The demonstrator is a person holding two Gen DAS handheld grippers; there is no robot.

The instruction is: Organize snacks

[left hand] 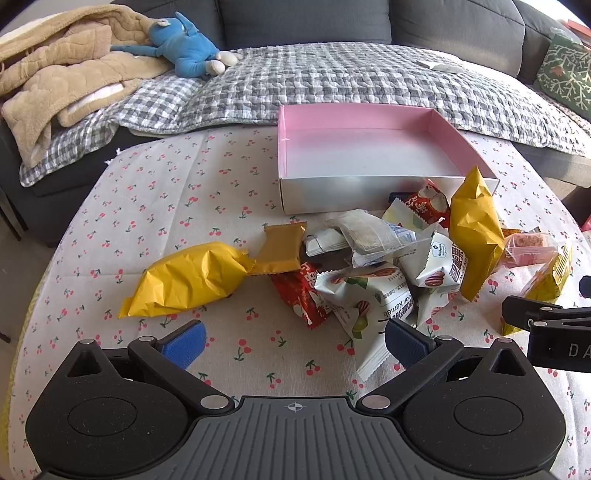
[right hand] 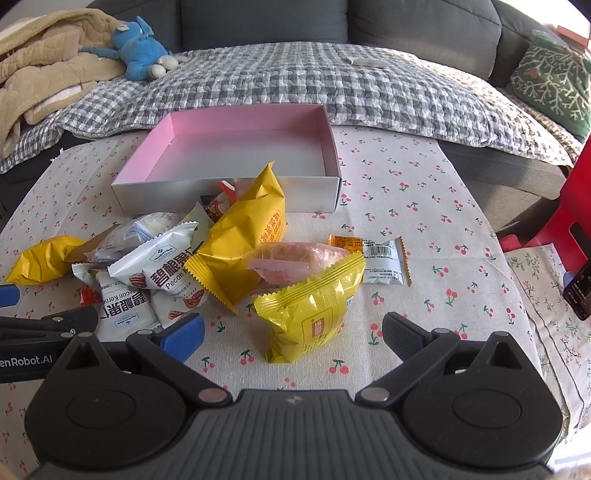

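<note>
In the left wrist view, the left gripper (left hand: 293, 341) hovers low over the tabletop (left hand: 177, 206) with its blue-padded fingers spread wide and nothing between them. Ahead lies a heap of crinkled foil and plastic snack packets (left hand: 373, 266), with a puffy yellow foil packet (left hand: 188, 280) off to its left. Behind the heap stands the shallow pink-lined cardboard box (left hand: 284, 147), empty. These packets look light, soft and slippery; a pinch across a sealed crimped end would likely hold better than squeezing the air-filled middle.

In the right wrist view, the right gripper (right hand: 293, 338) is likewise spread and empty, with a glossy yellow pillow-shaped packet (right hand: 310, 317) just ahead of its fingers, the nearest candidate.

The round tabletop wears a cherry-print cloth that may ruck under dragging. Beyond is a grey sofa (right hand: 424, 33) with a checked quilt (right hand: 332, 81) and a blue plush toy (right hand: 136, 51).
</note>
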